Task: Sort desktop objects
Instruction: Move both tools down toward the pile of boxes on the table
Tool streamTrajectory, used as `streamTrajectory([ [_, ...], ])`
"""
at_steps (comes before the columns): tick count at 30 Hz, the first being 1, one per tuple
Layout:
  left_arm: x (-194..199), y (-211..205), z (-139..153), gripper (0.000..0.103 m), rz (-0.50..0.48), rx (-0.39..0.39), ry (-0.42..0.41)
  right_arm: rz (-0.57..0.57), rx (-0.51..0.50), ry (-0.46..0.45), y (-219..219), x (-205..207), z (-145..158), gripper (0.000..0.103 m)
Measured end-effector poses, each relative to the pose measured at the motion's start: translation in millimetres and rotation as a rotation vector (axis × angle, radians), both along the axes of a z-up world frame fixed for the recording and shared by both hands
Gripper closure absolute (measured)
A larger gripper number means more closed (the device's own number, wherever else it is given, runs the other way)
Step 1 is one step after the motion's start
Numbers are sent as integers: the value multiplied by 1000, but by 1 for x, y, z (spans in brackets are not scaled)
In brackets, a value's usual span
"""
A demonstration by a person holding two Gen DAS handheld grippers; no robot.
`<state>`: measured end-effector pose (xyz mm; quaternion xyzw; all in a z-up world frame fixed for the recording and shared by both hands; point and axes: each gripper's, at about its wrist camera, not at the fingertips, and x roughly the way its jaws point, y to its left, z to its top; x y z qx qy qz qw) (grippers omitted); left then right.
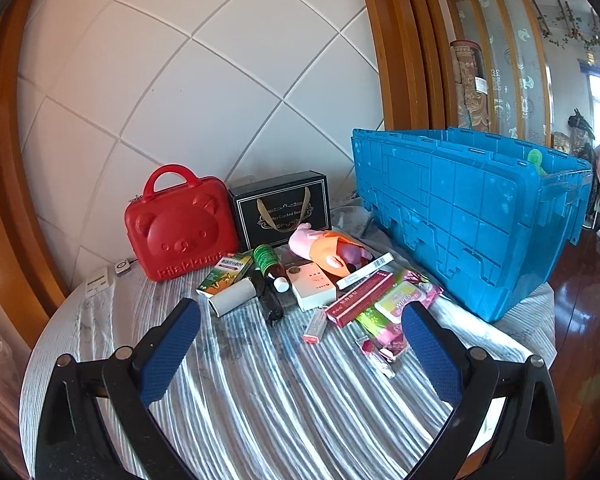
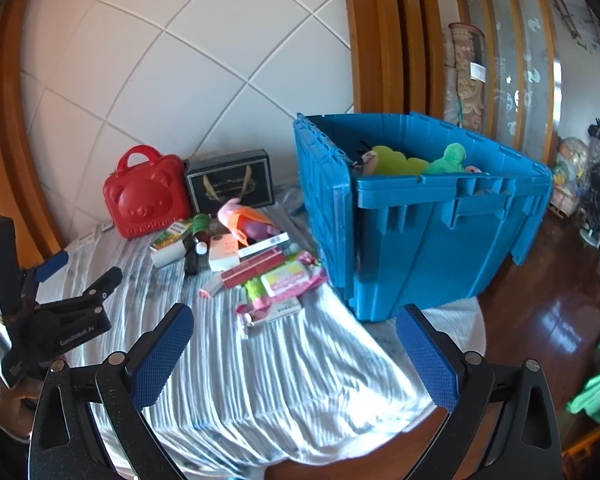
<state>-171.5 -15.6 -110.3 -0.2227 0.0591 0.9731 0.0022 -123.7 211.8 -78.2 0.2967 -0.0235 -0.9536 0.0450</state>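
Both claws hang wide open and empty over the near part of the striped worktop [image 1: 260, 392], left claw [image 1: 300, 352] and right claw [image 2: 296, 356] aimed at the clutter, seemingly before a first pick. The small items [image 1: 319, 292], boxes, a bottle, wipes and a pink toy, lie heaped mid-worktop, just left of the blue crate [image 2: 419, 240], which already holds plush toys.

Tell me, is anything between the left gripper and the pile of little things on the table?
No, nothing visible is. The left gripper is open, and only bare striped tablecloth lies between its fingers and the pile: the white tube, the black bottle and the wipes pack. The blue crate stands off to the right.
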Motion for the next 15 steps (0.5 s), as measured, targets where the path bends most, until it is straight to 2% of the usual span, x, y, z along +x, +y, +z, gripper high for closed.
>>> streamTrajectory([
  [7,-60,-28,-16,1,-108,-33,-46,-96,-18,-41,-44,-46,-11,0],
  [15,-105,-40,-46,1,-196,-34,-82,-193,-14,-82,-70,-70,-35,0],
])
